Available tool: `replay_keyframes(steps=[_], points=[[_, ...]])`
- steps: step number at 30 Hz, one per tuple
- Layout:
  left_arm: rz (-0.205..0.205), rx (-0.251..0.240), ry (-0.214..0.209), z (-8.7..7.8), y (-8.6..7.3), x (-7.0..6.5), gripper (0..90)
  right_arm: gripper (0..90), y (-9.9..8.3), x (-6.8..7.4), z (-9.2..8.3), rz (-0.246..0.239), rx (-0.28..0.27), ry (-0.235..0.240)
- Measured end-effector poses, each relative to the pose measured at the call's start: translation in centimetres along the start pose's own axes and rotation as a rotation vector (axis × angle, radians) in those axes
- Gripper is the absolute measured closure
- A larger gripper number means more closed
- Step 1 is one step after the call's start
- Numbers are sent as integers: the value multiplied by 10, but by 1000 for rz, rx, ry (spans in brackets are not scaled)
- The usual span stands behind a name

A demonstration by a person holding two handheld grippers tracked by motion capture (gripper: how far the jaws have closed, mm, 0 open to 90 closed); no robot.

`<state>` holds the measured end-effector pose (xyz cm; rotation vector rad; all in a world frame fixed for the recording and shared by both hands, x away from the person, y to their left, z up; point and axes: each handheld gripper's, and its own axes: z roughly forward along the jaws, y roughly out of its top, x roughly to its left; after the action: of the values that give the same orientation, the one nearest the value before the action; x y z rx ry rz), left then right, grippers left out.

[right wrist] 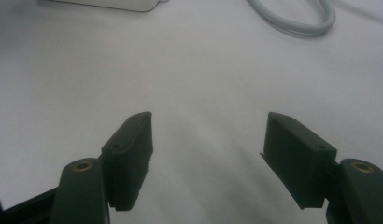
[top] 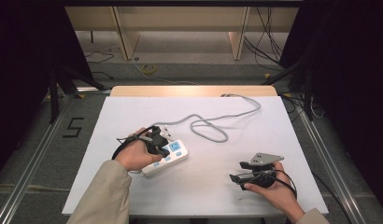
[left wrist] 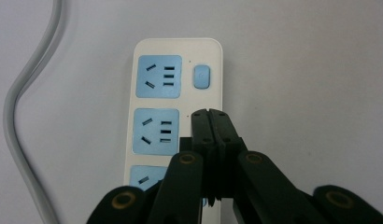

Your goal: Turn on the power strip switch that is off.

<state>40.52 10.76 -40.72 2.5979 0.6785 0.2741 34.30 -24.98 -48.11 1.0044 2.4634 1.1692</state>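
Power strip (left wrist: 178, 107) lower end hidden behind left gripper (left wrist: 210, 114), fingers together; right gripper (right wrist: 208, 154) fingers apart, bare table (right wrist: 203, 70) between

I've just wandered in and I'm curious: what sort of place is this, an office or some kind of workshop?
Most likely a lab or test room set up for recording. A white table stands between dark curtains, loose cables trail on the floor, and a person works a power strip with hand-held grippers.
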Motion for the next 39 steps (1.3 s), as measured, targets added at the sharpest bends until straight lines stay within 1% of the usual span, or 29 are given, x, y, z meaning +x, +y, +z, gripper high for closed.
replay_keyframes(steps=[11, 22, 27, 36, 39], points=[[10, -1, -3, 4, 9, -1, 897, 336, 0, 0, 0, 2, -5, 0], [14, 7, -3, 7, 13, -2, 897, 336, 0, 0, 0, 2, -5, 0], [15, 14, 6, 9, 15, -2, 897, 336, 0, 0, 0, 2, -4, 1], [3, 9, 20, 11, 16, -1, 897, 334, 0, 0, 0, -1, -2, 3], [3, 16, 23, 12, 17, -1, 897, 334, 0, 0, 0, -1, -2, 3]])
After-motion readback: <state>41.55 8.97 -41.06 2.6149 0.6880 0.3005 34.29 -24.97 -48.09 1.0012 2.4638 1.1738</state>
